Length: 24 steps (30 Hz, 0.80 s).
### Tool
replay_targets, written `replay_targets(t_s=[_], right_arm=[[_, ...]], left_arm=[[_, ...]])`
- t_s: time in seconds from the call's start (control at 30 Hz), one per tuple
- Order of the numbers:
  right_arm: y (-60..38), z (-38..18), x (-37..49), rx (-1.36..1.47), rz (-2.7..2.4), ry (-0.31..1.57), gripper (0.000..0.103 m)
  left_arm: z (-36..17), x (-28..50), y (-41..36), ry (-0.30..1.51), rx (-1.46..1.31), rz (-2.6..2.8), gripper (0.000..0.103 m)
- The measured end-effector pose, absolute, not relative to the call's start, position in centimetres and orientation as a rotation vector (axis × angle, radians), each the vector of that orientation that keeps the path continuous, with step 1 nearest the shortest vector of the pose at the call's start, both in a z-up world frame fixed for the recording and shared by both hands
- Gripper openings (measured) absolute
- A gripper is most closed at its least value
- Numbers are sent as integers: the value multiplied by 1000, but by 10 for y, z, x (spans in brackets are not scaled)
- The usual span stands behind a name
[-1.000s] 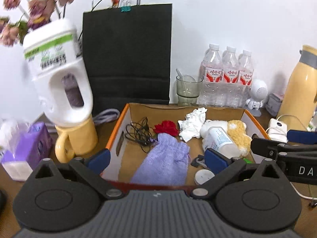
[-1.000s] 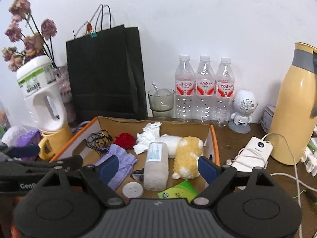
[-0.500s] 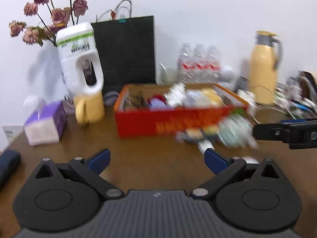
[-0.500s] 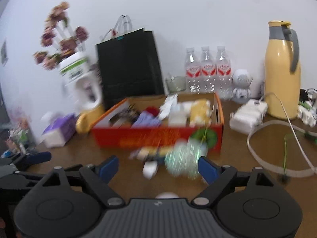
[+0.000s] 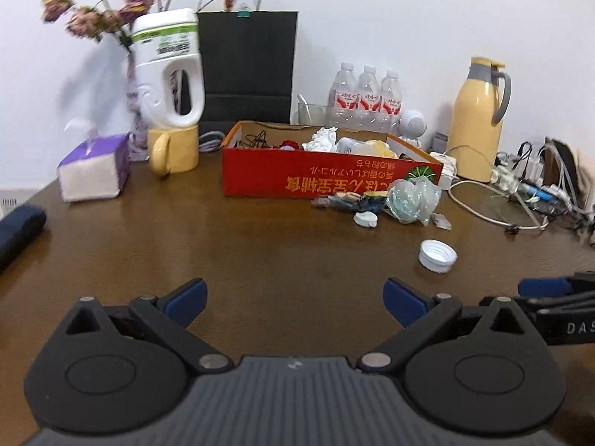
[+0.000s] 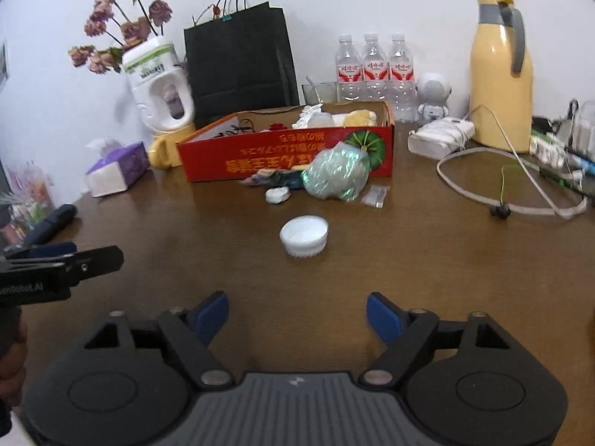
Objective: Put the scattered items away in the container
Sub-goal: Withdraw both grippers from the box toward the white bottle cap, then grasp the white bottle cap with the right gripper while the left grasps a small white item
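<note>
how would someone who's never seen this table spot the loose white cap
Start at the red cardboard box on the brown table. The crumpled plastic bag and small scraps lie against its front; the white bottle cap sits alone nearer the grippers, open side up, ribbed around its edge.

Home/office desk: thermos (image 6: 498,74), water bottles (image 6: 373,63), tissue box (image 5: 95,167), dried flowers (image 6: 119,29), charger cables (image 6: 520,182).

Each handheld tool, left (image 5: 293,299) and right (image 6: 296,310), is matte black with a ribbed grey centre, blue pads (image 5: 186,296), round silver screws (image 6: 215,376) and white lettering on its side.
</note>
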State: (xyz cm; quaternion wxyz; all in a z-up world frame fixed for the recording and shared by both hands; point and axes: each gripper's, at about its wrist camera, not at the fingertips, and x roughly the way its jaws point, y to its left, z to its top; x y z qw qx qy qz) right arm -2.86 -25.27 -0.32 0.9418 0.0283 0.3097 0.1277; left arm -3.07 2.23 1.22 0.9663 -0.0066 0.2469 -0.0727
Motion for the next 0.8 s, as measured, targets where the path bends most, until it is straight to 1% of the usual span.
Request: replay_targets(t_s=[0.03, 0.07, 0.1, 0.13, 0.4, 0.43, 0.47, 0.5, 0.57, 0.63, 0.8], right_arm=[[-250, -4, -19, 40, 267, 635, 73], [-248, -4, -9, 17, 275, 637, 62], [-246, -5, 0, -6, 278, 646, 55], [-243, -7, 11, -25, 279, 660, 47], [-231, -16, 58, -80, 295, 677, 47], [-230, -16, 61, -88, 293, 673, 45], [-230, -16, 64, -86, 304, 669, 39], [-231, -16, 67, -84, 312, 666, 39], [-236, -14, 71, -78, 301, 646, 39], [-244, -9, 75, -51, 289, 612, 39], [-269, 3, 90, 58, 278, 538, 39]], left_arm=[[12, -23, 19, 496, -3, -149, 103], [12, -16, 16, 502, 0, -147, 103], [12, -9, 13, 511, -3, -147, 103], [12, -3, 12, 517, -8, -157, 103], [-4, 36, -9, 559, 40, -168, 103], [-6, 41, -12, 566, 41, -174, 103], [-7, 47, -15, 571, 42, -179, 103], [-7, 53, -18, 578, 43, -185, 102], [-8, 68, -24, 598, 40, -201, 95], [-9, 86, -32, 623, 26, -209, 85], [-12, 126, -54, 681, -24, -221, 67]])
